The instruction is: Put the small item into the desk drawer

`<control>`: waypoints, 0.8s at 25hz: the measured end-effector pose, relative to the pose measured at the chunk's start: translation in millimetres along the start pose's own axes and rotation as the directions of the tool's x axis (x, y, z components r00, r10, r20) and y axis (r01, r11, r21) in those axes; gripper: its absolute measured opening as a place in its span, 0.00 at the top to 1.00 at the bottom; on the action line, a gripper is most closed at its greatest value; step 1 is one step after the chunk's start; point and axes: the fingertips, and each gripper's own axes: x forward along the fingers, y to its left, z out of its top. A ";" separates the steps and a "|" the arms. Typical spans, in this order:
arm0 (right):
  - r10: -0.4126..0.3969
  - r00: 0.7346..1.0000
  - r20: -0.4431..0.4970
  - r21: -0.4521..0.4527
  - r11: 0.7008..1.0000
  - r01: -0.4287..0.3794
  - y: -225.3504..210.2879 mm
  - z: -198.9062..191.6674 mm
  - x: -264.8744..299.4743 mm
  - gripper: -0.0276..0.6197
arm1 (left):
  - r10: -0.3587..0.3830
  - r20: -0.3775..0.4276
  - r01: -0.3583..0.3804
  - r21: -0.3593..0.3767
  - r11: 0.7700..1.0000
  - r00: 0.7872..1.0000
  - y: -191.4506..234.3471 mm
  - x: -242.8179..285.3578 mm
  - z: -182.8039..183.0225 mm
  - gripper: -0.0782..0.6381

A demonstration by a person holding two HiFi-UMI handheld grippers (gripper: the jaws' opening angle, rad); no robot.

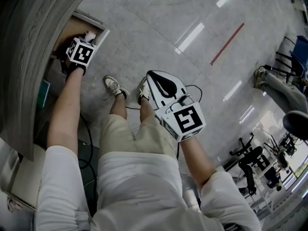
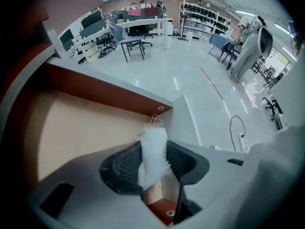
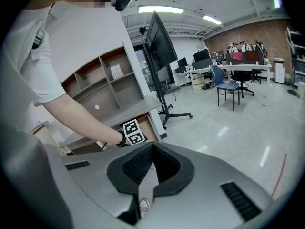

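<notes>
We hold the frayed white item (image 2: 153,157) upright in our left tongs (image 2: 153,149), straight over the open drawer (image 2: 81,128); our right tongs (image 3: 151,148) are closed and empty.

Tools: two. The left tool (image 1: 88,35) is far left and the right tool (image 1: 152,77) is in the middle.
Marker cubes: two, one on each tool (image 1: 80,51) (image 1: 186,120).
Small white item: one (image 2: 153,151).
Drawer: one (image 1: 76,29), far left.
Shoes: two, the left shoe (image 1: 114,86) and the right shoe (image 1: 143,91), side by side on the floor.
Red line on the floor: one (image 1: 227,44), far right.
Big black screen on a stand: one (image 3: 159,42).
</notes>
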 end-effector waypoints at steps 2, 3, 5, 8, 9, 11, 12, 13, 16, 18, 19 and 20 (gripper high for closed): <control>0.000 1.000 0.001 0.000 1.000 0.000 0.3 0.6 -0.9 0.96 | -0.001 0.004 0.001 -0.014 1.000 1.000 0.3 -1.0 -0.2 0.67; 0.002 1.000 0.003 0.001 1.000 -0.002 0.8 0.9 -1.2 0.96 | -0.001 0.009 0.001 -0.017 1.000 1.000 0.4 -1.6 0.1 0.66; 0.004 1.000 0.001 -0.002 1.000 -0.004 1.2 0.0 -1.6 0.96 | -0.002 0.023 0.003 -0.021 1.000 1.000 0.5 -3.4 1.7 0.64; 0.004 1.000 -0.004 -0.008 1.000 -0.004 1.4 -1.6 -4.3 0.96 | 0.000 0.050 0.001 -0.034 0.999 0.999 -0.5 -9.5 4.8 0.63; 0.006 1.000 -0.002 -0.012 1.000 -0.006 2.2 -1.1 -6.1 0.96 | 0.002 0.058 0.000 -0.038 0.999 0.998 -2.0 -12.5 5.6 0.61; 0.016 1.000 0.002 -0.021 1.000 -0.016 4.6 0.0 -10.2 0.96 | 0.007 0.076 -0.004 -0.042 0.999 0.997 -5.7 -19.2 7.8 0.60; 0.021 1.000 0.004 -0.026 0.999 -0.021 6.2 0.6 -11.9 0.96 | 0.009 0.087 -0.006 -0.043 0.999 0.996 -7.3 -22.4 9.1 0.60; 0.027 1.000 0.006 -0.032 0.999 -0.026 8.2 1.2 -13.2 0.96 | 0.012 0.097 -0.007 -0.045 0.999 0.995 -8.4 -26.0 10.3 0.59; 0.041 0.999 0.014 -0.050 0.998 -0.040 17.2 3.7 -18.0 0.96 | 0.023 0.112 -0.017 -0.055 0.998 0.993 -10.1 -44.3 13.3 0.56; 0.049 0.999 0.017 -0.060 0.997 -0.048 23.8 3.2 -22.7 0.96 | 0.030 0.127 -0.022 -0.064 0.998 0.991 -12.9 -57.7 15.3 0.55; 0.056 0.998 0.018 -0.065 0.996 -0.055 27.4 2.8 -24.9 0.96 | 0.031 0.139 -0.022 -0.067 0.997 0.990 -15.1 -63.5 16.5 0.55; 0.065 0.998 0.019 -0.071 0.995 -0.063 31.3 2.5 -27.2 0.96 | 0.033 0.151 -0.023 -0.068 0.997 0.988 -17.4 -69.1 17.6 0.55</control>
